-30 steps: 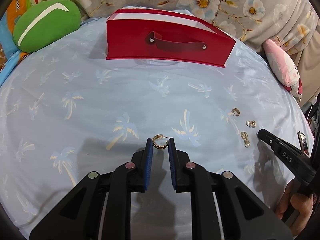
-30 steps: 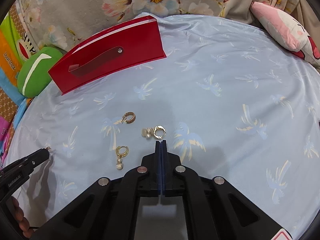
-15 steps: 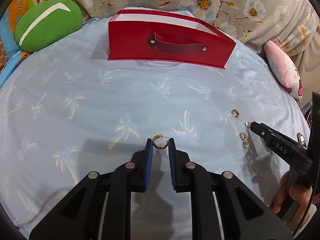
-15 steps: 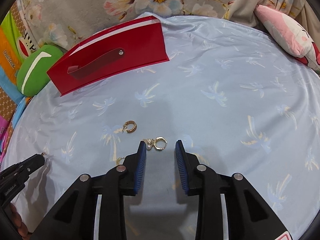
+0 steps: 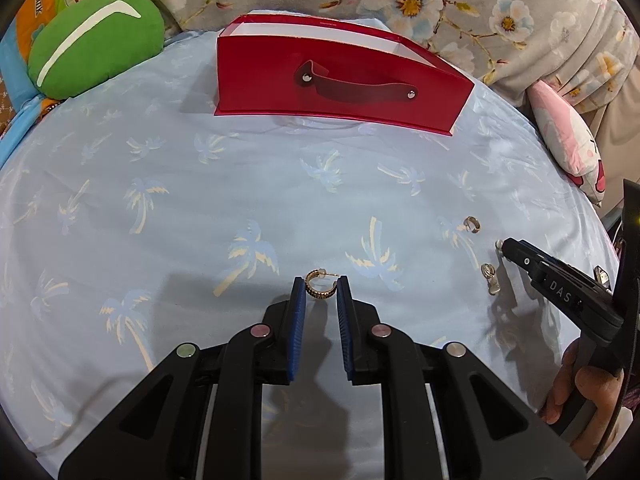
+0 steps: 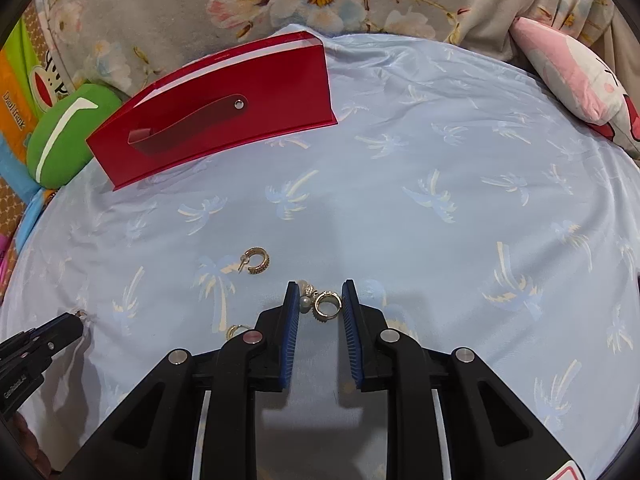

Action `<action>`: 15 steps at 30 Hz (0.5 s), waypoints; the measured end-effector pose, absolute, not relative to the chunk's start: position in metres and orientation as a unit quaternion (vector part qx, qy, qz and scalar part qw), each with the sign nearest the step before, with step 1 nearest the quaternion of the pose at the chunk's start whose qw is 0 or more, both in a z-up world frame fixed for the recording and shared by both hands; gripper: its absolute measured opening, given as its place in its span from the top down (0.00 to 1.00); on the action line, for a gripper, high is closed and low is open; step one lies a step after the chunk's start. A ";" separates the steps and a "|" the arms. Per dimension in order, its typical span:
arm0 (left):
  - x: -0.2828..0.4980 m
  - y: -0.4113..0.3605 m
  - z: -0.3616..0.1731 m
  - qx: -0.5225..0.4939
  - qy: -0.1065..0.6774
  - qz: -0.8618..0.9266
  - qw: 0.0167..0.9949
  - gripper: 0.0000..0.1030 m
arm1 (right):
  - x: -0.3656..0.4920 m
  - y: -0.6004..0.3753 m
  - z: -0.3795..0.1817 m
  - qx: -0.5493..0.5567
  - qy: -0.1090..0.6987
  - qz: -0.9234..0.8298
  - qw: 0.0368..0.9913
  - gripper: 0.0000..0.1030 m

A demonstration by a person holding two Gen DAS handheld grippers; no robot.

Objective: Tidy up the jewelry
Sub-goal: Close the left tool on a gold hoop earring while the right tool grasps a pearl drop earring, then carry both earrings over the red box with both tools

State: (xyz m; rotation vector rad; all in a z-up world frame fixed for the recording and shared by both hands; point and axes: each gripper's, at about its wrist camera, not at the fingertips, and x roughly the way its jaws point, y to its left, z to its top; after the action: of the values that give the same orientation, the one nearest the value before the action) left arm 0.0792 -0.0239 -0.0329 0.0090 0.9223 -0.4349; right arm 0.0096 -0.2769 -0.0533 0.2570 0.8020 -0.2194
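Left wrist view: left gripper (image 5: 321, 289) narrow, pinching a gold hoop earring (image 5: 319, 289) at lower centre; red box (image 5: 340, 84) at top.

Right wrist view: right gripper (image 6: 321, 300), jaws just been closing, brackets pearl earring (image 6: 320, 304) on sheet (image 6: 440, 220), pads apparently not pressing. Step: second pickup. Next: close, lift, carry to box.

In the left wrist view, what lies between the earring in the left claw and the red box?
Nothing: from the gold hoop earring in the left claw up to the red box, only bare palm-print sheet shows.
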 end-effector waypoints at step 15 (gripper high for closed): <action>0.080 -0.002 0.005 0.004 0.411 -0.200 0.889 0.85 | -0.014 -0.276 0.014 0.124 0.321 -0.079 0.936 0.81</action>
State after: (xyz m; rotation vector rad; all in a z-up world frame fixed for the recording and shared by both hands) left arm 0.0805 -0.0021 0.0052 0.0092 0.8548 -0.4162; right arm -0.0135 -0.2756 0.0136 0.2528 0.6568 -0.1605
